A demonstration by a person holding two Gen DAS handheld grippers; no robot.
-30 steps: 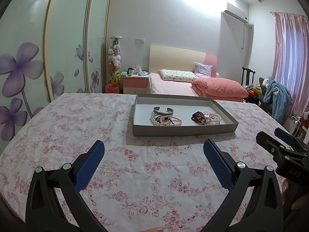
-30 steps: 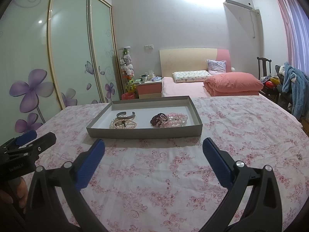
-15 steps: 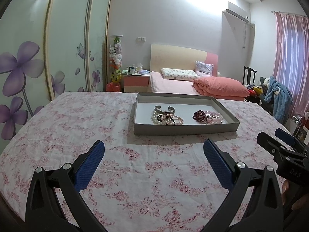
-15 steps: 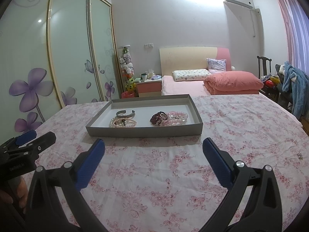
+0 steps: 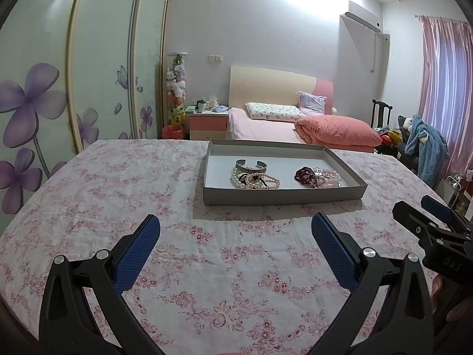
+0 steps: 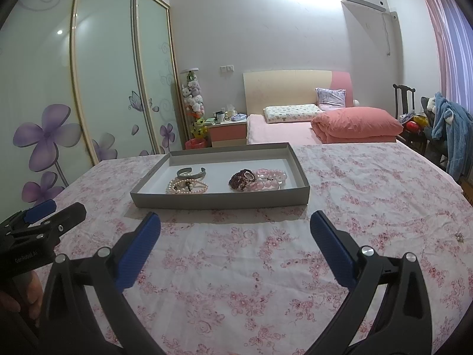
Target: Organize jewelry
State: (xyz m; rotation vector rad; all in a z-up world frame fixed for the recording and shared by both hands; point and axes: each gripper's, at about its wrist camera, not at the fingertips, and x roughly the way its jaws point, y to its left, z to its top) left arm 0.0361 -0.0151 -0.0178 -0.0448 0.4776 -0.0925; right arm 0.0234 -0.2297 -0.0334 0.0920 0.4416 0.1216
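Note:
A shallow grey tray (image 5: 283, 196) (image 6: 221, 201) lies on the floral tablecloth ahead of both grippers. In it are a silver cuff bangle (image 5: 251, 164) (image 6: 190, 172), pearl bracelets (image 5: 255, 180) (image 6: 186, 188), a dark red bead bracelet (image 5: 304, 174) (image 6: 241, 177) and pink bead bracelets (image 5: 328, 174) (image 6: 270, 176). My left gripper (image 5: 235, 222) hovers open over the cloth short of the tray, holding nothing. My right gripper (image 6: 235, 217) is likewise open with nothing in it. A small pearly jewel (image 6: 459, 236) lies on the cloth at the far right.
The round table (image 5: 118, 177) carries a pink flowered cloth. Beyond it stand a bed with a pink quilt (image 5: 337, 130), a nightstand (image 5: 208, 121), sliding wardrobe doors (image 5: 103, 74) and a chair with blue clothing (image 5: 425, 148). A hand (image 6: 17, 298) holds the left gripper's handle.
Both grippers stay open and nearly still; the views drift only slightly. The jewelry in the tray has not moved.

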